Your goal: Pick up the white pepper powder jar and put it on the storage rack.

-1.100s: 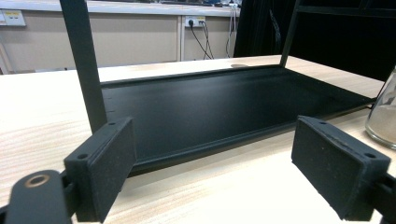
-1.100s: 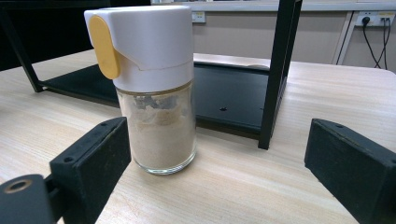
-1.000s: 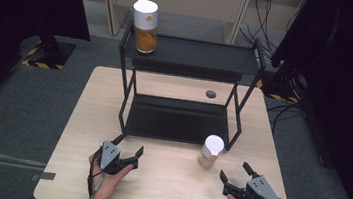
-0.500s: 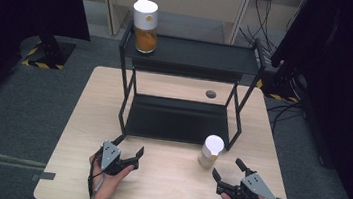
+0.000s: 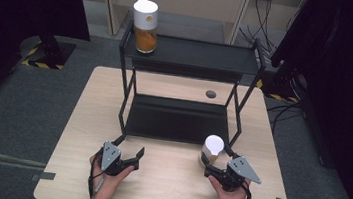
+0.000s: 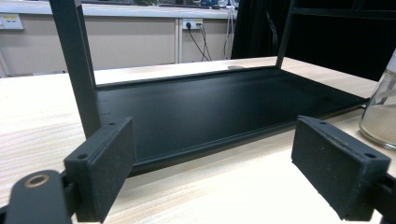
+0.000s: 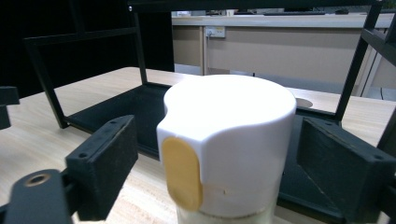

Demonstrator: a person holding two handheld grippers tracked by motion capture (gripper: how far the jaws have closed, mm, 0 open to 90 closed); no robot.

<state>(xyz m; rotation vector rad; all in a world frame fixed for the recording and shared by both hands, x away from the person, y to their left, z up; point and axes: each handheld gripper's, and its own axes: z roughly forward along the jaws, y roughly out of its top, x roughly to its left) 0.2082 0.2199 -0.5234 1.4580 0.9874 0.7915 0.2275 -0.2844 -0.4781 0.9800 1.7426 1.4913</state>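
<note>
A white-capped jar stands on the table just in front of the black two-level rack. My right gripper is open, its jaws on either side of the jar's white cap without touching it. My left gripper rests open on the table at the front left, facing the rack's bottom shelf; the jar's glass side shows at the right edge there. A second jar, white-capped with orange contents, stands on the rack's top shelf at its left end.
The wooden table has a round cable hole behind the rack. Rack legs stand close ahead of the left gripper. Grey floor and dark curtains surround the table.
My right gripper has moved forward and left until its jaws flank the jar's cap. The left gripper has stayed put.
</note>
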